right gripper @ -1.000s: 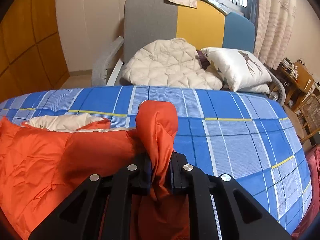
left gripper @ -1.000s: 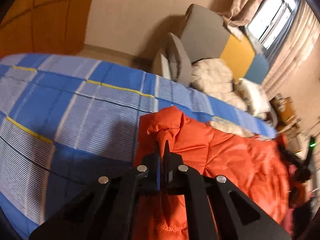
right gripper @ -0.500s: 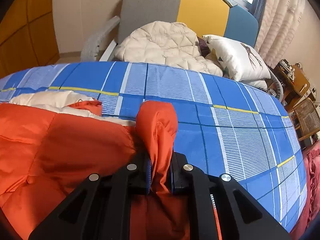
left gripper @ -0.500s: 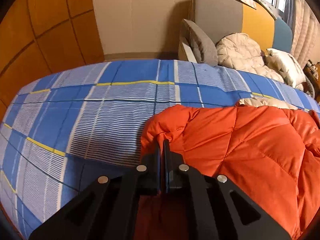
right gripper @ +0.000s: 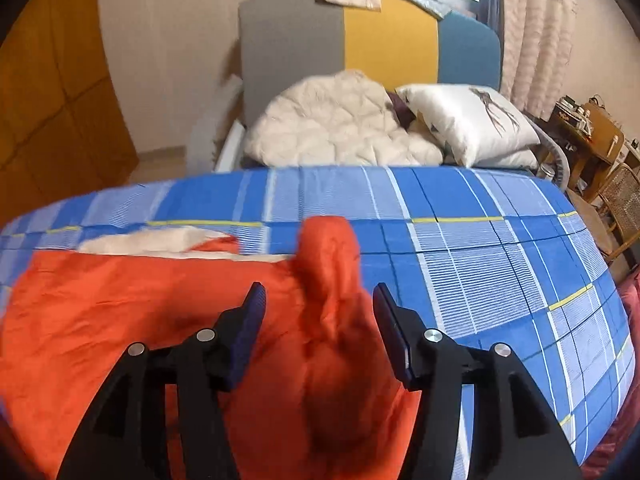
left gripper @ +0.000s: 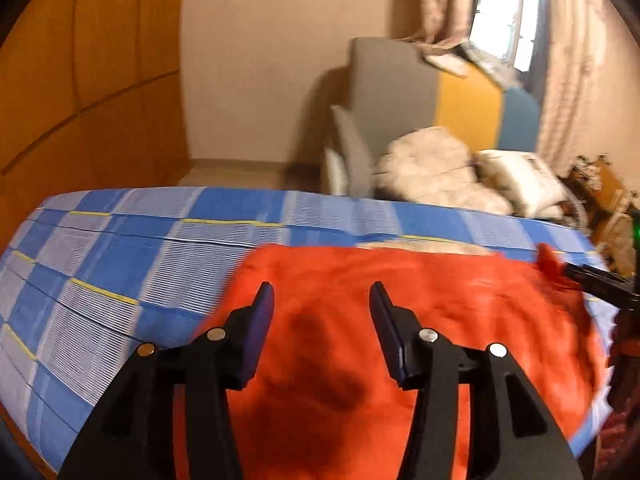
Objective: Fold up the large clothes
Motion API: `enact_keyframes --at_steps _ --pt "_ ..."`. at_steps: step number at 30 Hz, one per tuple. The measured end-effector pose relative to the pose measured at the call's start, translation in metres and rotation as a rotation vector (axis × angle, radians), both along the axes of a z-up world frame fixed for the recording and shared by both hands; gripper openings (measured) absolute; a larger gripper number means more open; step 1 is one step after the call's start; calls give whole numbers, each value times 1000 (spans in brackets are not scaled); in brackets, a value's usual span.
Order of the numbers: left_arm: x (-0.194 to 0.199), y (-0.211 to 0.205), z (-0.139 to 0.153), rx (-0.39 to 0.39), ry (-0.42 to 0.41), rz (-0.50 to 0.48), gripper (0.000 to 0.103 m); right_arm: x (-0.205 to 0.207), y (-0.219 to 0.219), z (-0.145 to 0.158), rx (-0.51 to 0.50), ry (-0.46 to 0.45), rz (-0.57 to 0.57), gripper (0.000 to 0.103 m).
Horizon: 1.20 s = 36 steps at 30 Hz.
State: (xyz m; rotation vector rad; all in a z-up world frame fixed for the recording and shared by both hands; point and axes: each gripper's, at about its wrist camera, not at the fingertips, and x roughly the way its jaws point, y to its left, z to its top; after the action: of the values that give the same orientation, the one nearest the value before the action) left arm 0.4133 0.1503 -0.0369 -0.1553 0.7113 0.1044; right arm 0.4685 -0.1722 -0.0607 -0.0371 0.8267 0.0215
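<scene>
Partly blurred orange jacket, both grippers' jaws opening, sleeve end hidden.

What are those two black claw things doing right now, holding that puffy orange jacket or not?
Left gripper: jaws opening, gripping nothing; the puffy orange quilted jacket lies below.
Right gripper: jaws opening; a jacket fold stands between them, unpinched.

Lay spread on the bed, lower left of the right wrist frame: the jacket. Stood behind the bed, upper centre: the armchair, with a quilt and pillow on it, pillow to the right.
</scene>
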Motion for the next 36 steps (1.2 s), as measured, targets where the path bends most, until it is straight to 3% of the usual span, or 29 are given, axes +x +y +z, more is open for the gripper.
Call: enact_keyframes --at_steps 3,7,12,28,36 --pt "-13 -26 4 -23 -23 -41 50 -35 22 12 11 -39 66 67" --pt "-32 -57 6 -41 -45 -85 52 -73 46 10 29 -53 139 67" --pt "-50 -82 8 -7 -59 -128 54 -100 58 -2 23 -44 156 67" --pt "-53 -90 -17 -9 -7 -156 54 -100 43 -39 -36 31 86 69" --pt "-36 -81 -43 -30 80 -139 53 -97 41 -49 -56 46 74 73"
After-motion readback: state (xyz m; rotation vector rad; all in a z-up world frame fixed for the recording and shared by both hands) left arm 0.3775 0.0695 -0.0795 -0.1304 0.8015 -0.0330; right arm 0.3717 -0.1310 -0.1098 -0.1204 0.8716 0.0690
